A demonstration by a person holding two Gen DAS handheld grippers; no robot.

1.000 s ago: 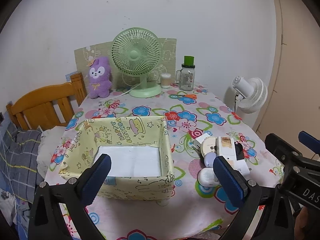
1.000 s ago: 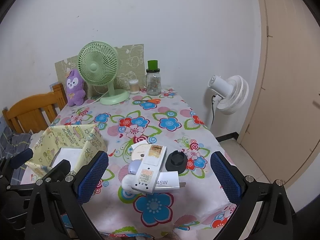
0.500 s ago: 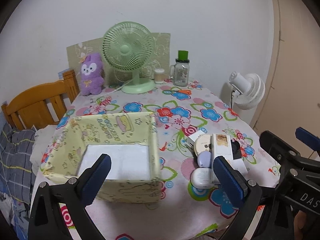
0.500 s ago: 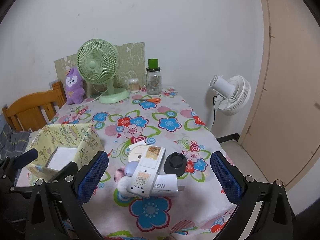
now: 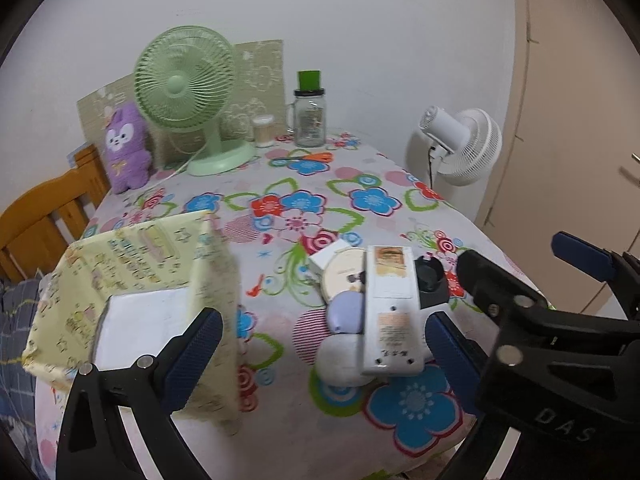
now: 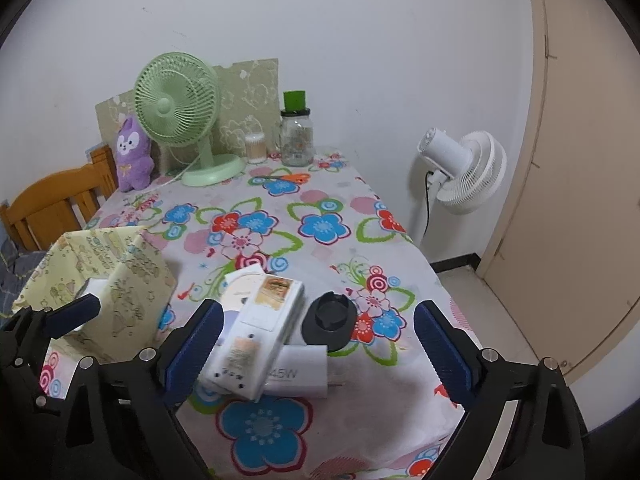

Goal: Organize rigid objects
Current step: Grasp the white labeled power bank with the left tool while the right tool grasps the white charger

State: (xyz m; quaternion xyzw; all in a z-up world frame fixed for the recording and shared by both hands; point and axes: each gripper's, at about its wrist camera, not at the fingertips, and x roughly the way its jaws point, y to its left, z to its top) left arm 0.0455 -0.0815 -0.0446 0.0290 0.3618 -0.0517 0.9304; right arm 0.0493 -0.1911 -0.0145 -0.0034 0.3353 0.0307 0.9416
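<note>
A pile of small rigid things lies on the flowered tablecloth: a long white power strip (image 5: 390,312) (image 6: 256,338) on top, a round cream disc (image 5: 344,276), a lilac case (image 5: 347,313), a white case (image 5: 340,362), a black round holder (image 5: 430,282) (image 6: 330,316) and a white 45W charger (image 6: 302,370). A yellow patterned fabric box (image 5: 132,292) (image 6: 96,280) with a white bottom stands left of the pile. My left gripper (image 5: 320,360) is open and empty, above the table's near edge. My right gripper (image 6: 316,348) is open and empty, spanning the pile.
A green desk fan (image 5: 188,92), a purple plush (image 5: 126,148), a glass jar with green lid (image 5: 310,114) and a small cup (image 5: 263,131) stand at the table's back. A white floor fan (image 5: 464,144) stands right of the table, a wooden chair (image 5: 44,208) left.
Both grippers have moved forward and to the right, toward the pile. The box has shifted left in the views and the pile looks larger. Both stay open.
</note>
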